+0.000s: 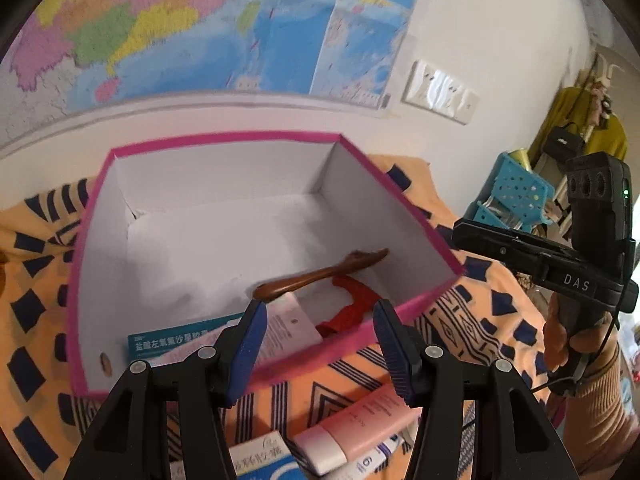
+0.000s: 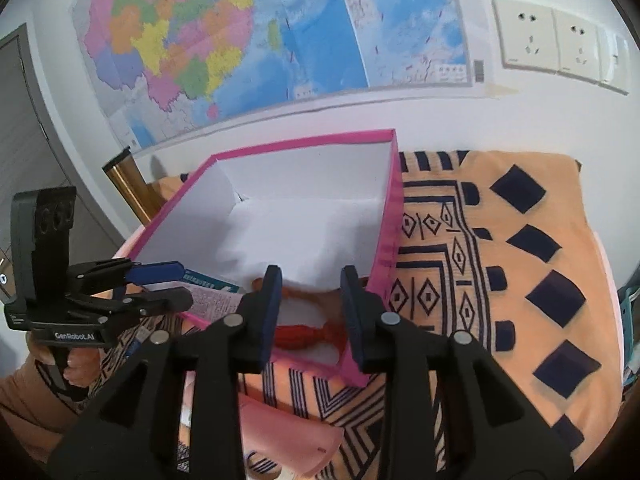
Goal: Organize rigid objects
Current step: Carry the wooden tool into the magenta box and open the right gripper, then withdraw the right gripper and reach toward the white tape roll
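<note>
A pink box [image 1: 416,216] with a white inside stands on the patterned cloth. In it lie a brown wooden piece [image 1: 320,274], a red object [image 1: 352,304], a teal medicine carton [image 1: 180,340] and a white carton [image 1: 288,324]. My left gripper [image 1: 320,320] hangs open over the box's near wall, nothing between its fingers. My right gripper [image 2: 310,284] is open above the box's near right corner, jaws a little apart and empty; the red object [image 2: 304,334] lies below them. In the right wrist view, the left gripper [image 2: 184,284] stands at the box's left corner.
On the cloth in front of the box lie a pink tube [image 1: 360,420], a blue and white carton [image 1: 260,460] and another tube [image 1: 372,464]. A wall with a map [image 2: 240,40] rises right behind the box. A blue plastic basket [image 1: 516,196] stands off to the right.
</note>
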The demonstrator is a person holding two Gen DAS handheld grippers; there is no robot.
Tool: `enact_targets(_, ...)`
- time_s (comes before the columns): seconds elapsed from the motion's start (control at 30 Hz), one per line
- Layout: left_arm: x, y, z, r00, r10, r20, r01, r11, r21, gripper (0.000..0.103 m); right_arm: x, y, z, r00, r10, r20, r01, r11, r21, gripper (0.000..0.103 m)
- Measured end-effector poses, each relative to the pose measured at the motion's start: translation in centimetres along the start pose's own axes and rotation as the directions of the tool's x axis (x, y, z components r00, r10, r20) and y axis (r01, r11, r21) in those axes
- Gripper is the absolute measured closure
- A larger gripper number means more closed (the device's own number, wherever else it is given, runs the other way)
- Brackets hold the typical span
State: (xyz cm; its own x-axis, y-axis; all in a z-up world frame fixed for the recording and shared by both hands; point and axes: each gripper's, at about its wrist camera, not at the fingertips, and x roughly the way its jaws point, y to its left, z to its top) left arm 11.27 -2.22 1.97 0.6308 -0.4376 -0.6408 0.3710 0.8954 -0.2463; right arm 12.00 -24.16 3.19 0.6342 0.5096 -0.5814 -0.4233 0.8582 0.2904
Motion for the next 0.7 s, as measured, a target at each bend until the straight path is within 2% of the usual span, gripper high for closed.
enact_targets(0.3,-4.3,-2.3,-3.2,0.996,-0.054,0.065,0.049,0.996,0.077,0.044,-3.6,2.5,-3.7,0.995,0.094,0.022,-0.094,0.995,-0.015,0.063)
enact_targets(0.43,-4.4,-3.1,-4.6,0.996,-0.073,0.051,0.069,0.994,0.083,0.044,-4.1,2.8,-5.7,0.992,0.127,0.006,-0.127,0.992,0.012,0.062)
enact_targets(0.7,-3.0,-4.5,-7.5,0.993,-0.118,-0.029,0.120,0.990,0.071,0.044,-3.2,2.4,-9.5,0.990,0.123,-0.076,-0.117,0.990,0.081,0.062)
